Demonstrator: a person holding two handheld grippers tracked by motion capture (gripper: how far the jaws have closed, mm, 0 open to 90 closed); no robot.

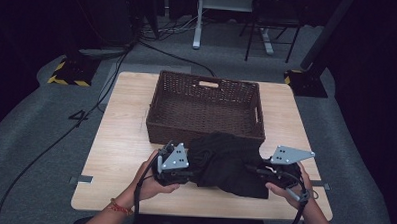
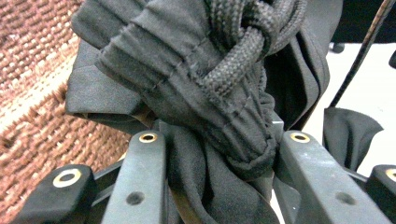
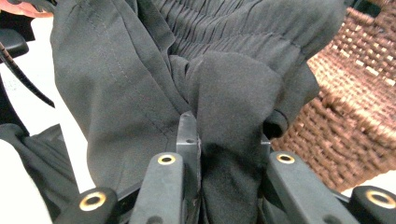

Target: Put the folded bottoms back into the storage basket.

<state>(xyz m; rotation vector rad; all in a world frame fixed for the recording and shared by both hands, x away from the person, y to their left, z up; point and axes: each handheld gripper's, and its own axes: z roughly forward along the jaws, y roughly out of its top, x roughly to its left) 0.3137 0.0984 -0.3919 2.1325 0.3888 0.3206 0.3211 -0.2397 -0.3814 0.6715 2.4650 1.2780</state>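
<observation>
A bunched black garment hangs between my two grippers, just in front of the brown wicker basket. My left gripper is shut on its left side. In the left gripper view the jaws pinch the black cloth by a gathered elastic band and a knotted black cord. My right gripper is shut on the garment's right side. In the right gripper view the jaws squeeze a thick fold of the cloth. The pads of both grippers are hidden by fabric.
The open-topped basket has a handle slot in its far wall and sits mid-table; its weave shows close behind the cloth. The light wooden table has bare room on both sides. Cables and stands lie on the grey floor beyond.
</observation>
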